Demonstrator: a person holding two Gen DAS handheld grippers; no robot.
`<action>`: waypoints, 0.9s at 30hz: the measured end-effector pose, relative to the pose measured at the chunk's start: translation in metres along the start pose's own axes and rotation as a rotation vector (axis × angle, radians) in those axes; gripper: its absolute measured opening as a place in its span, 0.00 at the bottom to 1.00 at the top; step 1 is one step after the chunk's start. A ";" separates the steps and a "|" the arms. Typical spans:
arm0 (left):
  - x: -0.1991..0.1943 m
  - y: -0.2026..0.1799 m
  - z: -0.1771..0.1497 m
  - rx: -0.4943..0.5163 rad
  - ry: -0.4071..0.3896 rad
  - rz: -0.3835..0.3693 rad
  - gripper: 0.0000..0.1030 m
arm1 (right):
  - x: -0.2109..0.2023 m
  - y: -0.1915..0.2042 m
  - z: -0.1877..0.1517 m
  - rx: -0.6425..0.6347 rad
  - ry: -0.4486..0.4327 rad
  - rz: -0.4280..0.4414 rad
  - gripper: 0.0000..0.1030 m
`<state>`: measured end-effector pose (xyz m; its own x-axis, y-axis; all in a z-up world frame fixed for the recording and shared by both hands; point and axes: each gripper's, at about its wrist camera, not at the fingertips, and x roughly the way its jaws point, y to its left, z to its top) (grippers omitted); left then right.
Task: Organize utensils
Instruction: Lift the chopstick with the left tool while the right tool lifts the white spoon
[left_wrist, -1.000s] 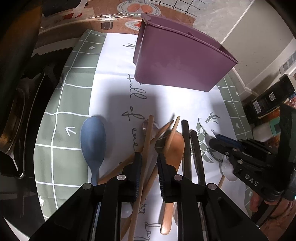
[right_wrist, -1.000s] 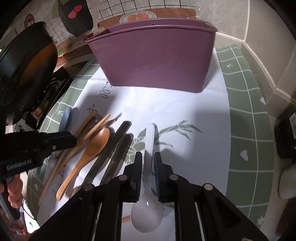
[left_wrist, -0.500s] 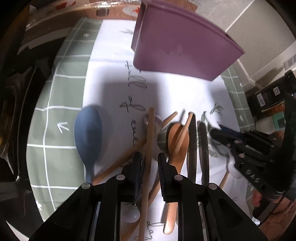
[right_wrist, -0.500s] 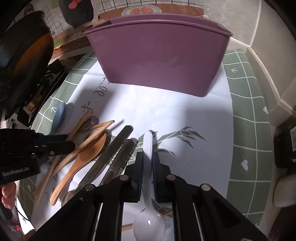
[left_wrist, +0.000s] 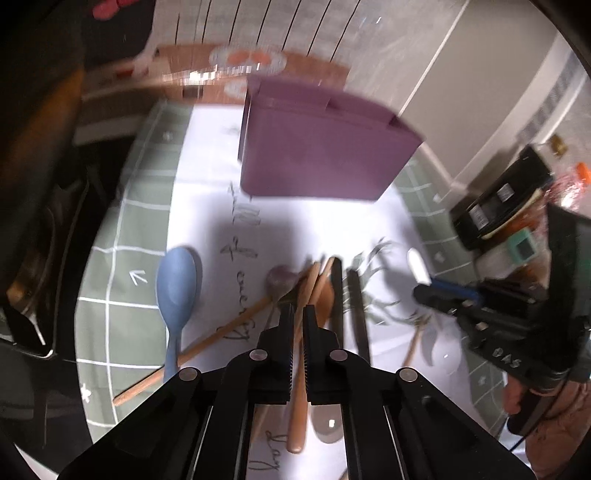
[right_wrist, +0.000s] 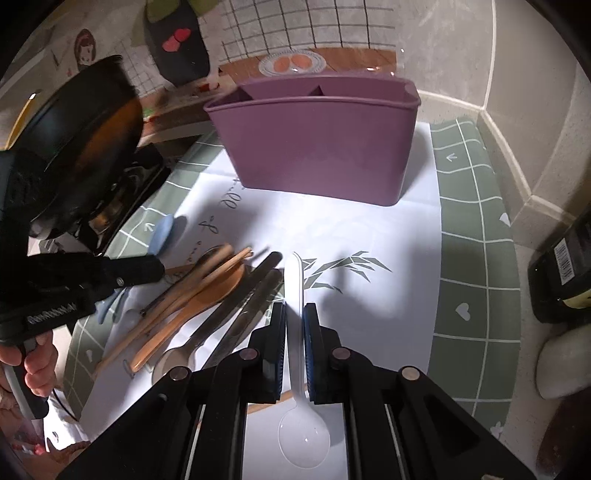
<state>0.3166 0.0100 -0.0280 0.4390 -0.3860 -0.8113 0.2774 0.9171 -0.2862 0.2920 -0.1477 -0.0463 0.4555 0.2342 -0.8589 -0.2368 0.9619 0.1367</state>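
Observation:
My left gripper (left_wrist: 298, 310) is shut on a thin wooden chopstick (left_wrist: 312, 277), held over the pile of utensils. Under it lie a wooden spoon (left_wrist: 327, 299), a second chopstick (left_wrist: 221, 332) and two dark-handled metal utensils (left_wrist: 352, 295). A blue spoon (left_wrist: 177, 284) rests to the left. My right gripper (right_wrist: 294, 314) is shut on the handle of a white spoon (right_wrist: 295, 280), whose bowl hangs below the jaws. The purple utensil holder (right_wrist: 317, 147) stands upright beyond both grippers, its compartments open at the top.
A green grid mat (right_wrist: 472, 258) with a white printed sheet (right_wrist: 369, 236) covers the counter. A black pan (right_wrist: 74, 147) sits on the stove at left. A dark box (right_wrist: 561, 266) and a pale rounded object (right_wrist: 561, 369) stand at the right, near the wall.
Both grippers have risen and pulled back from the mat. The left jaws closed onto the chopstick, and the right jaws tightened on the white spoon's handle and lifted it.

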 end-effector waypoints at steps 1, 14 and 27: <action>-0.005 -0.003 -0.001 0.010 -0.016 0.005 0.03 | -0.001 0.003 0.000 -0.005 -0.001 -0.002 0.08; 0.013 -0.018 0.000 0.248 0.188 -0.023 0.57 | -0.006 0.017 -0.021 -0.046 0.014 -0.019 0.08; 0.049 -0.024 0.006 0.259 0.237 0.033 0.24 | 0.001 0.011 -0.031 -0.017 0.030 -0.011 0.08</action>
<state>0.3364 -0.0317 -0.0575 0.2495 -0.2945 -0.9225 0.4874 0.8614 -0.1432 0.2630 -0.1410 -0.0609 0.4325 0.2190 -0.8746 -0.2465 0.9618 0.1189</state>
